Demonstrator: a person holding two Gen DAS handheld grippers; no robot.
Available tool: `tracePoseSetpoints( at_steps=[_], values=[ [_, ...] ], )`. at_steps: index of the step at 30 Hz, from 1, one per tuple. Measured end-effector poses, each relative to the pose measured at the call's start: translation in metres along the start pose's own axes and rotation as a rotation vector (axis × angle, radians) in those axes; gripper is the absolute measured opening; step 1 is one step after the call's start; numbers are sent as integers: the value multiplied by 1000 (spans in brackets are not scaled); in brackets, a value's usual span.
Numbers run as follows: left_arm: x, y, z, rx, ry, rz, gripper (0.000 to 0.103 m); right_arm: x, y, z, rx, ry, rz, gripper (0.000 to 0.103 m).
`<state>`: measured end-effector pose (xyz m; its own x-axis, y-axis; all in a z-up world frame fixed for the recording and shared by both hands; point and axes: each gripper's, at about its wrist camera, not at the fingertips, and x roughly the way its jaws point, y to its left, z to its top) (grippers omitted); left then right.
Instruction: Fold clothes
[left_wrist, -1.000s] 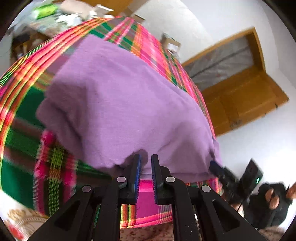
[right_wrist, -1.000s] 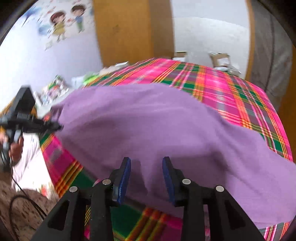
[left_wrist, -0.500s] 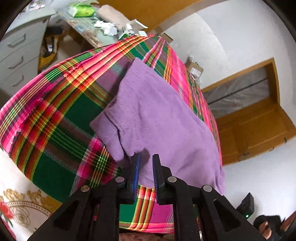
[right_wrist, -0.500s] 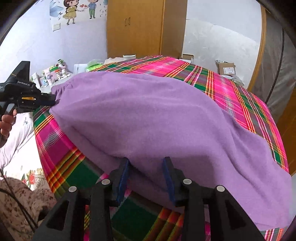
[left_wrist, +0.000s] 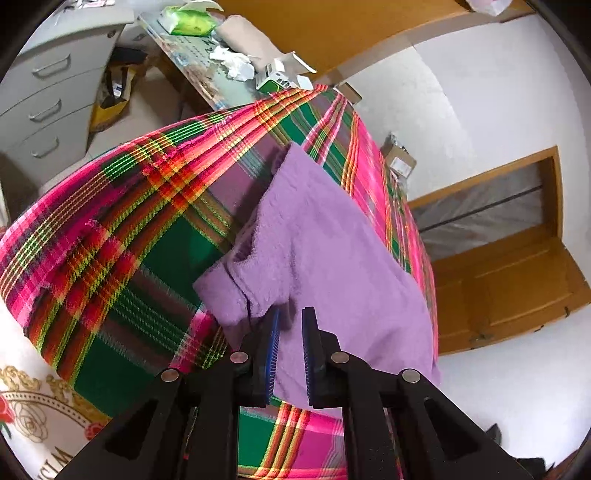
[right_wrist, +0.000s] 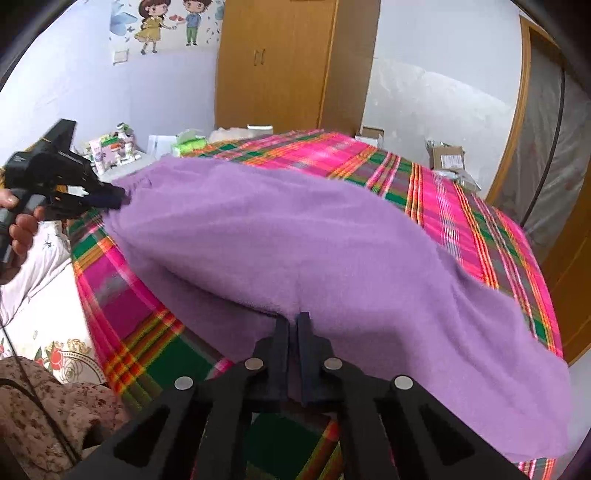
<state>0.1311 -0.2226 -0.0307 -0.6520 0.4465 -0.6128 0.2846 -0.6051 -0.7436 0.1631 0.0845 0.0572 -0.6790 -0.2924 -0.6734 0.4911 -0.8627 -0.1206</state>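
— Where is the purple garment (right_wrist: 325, 251) lying?

— It is spreading across a plaid cloth (left_wrist: 122, 236) in pink, green and orange, with its near edge drooping toward both cameras.

— What is the right hand-held gripper (right_wrist: 293, 321) doing?

— Its two fingers are pressing together on the near edge of the purple garment, with a fold of fabric pinched between them.

— And the left hand-held gripper (left_wrist: 289, 325)?

— Its blue pads (left_wrist: 272, 350) are standing slightly apart, with purple fabric showing in the gap. From the right wrist view its tip is touching the garment's far left corner, and a hand (right_wrist: 18, 225) is wrapping around its handle. Whether it is really gripping the fabric, I cannot tell.

— Anything else around?

— A wooden wardrobe (right_wrist: 273, 62) is standing behind, and grey drawers (left_wrist: 48, 96) are sitting off to one side.
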Motion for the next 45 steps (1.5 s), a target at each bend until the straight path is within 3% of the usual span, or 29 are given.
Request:
tracePoseSetpoints(
  at_steps=[3, 15, 25, 30, 34, 39, 45],
  values=[
    [-2, 4, 2, -16, -5, -10, 11, -11, 5, 4, -23, -11, 9, 4],
    [-4, 6, 0, -17, -4, -5, 11, 13, -7, -13, 68, 106, 109, 5],
    [-5, -37, -6, 148, -48, -63, 11, -19, -73, -20, 315, 29, 232, 10],
    [28, -67, -15, 246, 45, -115, 11, -19, -127, -23, 427, 5, -38, 24],
    [61, -93, -31, 348, 160, -156, 11, -15, -167, -29, 531, 3, -167, 30],
    [100, -118, -55, 453, 299, -183, 11, -6, -200, -36, 571, 16, -261, 35],
    [122, -125, -67, 473, 360, -196, 11, -14, -231, -56, 659, 16, -379, 37]
  ],
)
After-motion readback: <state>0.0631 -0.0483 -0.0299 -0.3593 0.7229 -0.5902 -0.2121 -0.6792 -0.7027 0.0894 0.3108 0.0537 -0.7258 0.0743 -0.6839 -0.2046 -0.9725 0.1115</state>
